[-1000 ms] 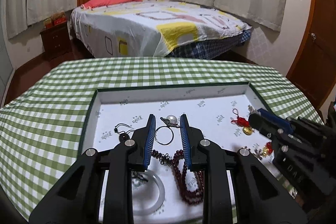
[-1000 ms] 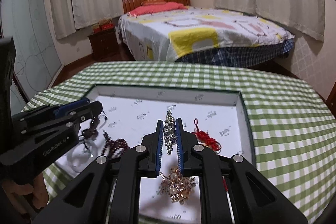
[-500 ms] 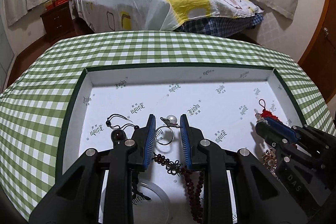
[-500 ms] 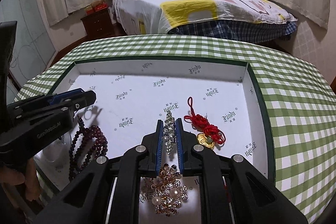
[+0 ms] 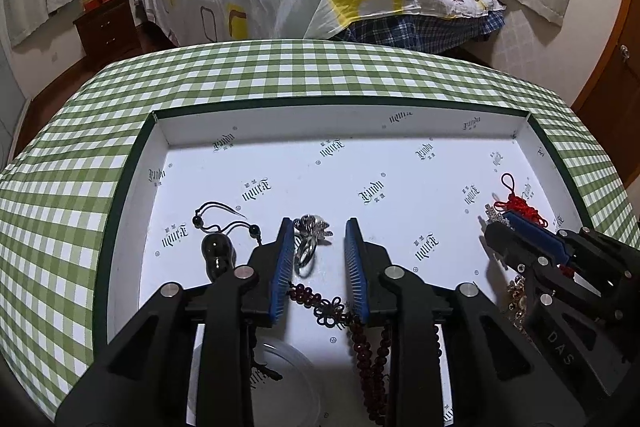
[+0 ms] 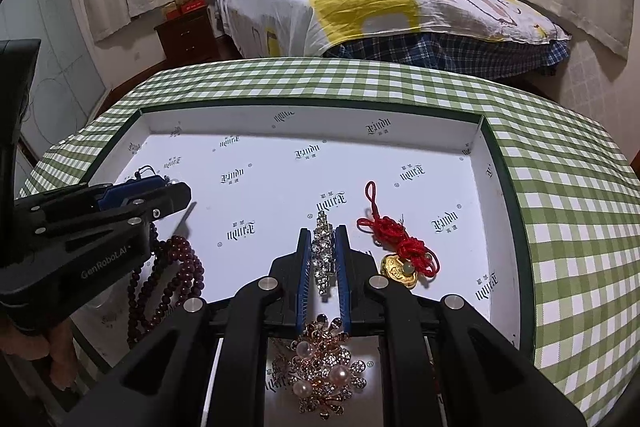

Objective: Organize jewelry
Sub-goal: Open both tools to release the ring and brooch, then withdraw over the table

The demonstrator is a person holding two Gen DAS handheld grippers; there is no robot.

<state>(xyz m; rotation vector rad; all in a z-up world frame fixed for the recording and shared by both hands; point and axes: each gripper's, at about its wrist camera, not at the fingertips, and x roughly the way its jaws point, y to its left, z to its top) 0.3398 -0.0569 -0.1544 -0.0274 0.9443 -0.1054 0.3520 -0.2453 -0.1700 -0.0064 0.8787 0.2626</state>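
Observation:
A white-lined box lid (image 5: 158, 131) (image 6: 478, 143) lies on the checked table and holds jewelry. My left gripper (image 5: 318, 227) is open low over it, around a silver pearl ring (image 5: 308, 239), with a black gourd pendant (image 5: 216, 255) to its left and dark red beads (image 5: 360, 339) below. My right gripper (image 6: 323, 231) is shut on a rhinestone clip (image 6: 323, 251) just above the lid floor. A red knot charm with a gold piece (image 6: 400, 251) lies right of it, a pearl brooch (image 6: 320, 367) below it.
A green checked tablecloth (image 5: 280, 67) covers the table. A clear bangle (image 5: 280, 383) lies at the lid's near edge. The other gripper shows in each view: right one (image 5: 516, 235), left one (image 6: 160, 195). A bed (image 6: 380, 3) stands beyond.
Both grippers have dropped lower and further forward into the lid. The right one still holds the clip. The ring now lies tilted against the left gripper's left finger.

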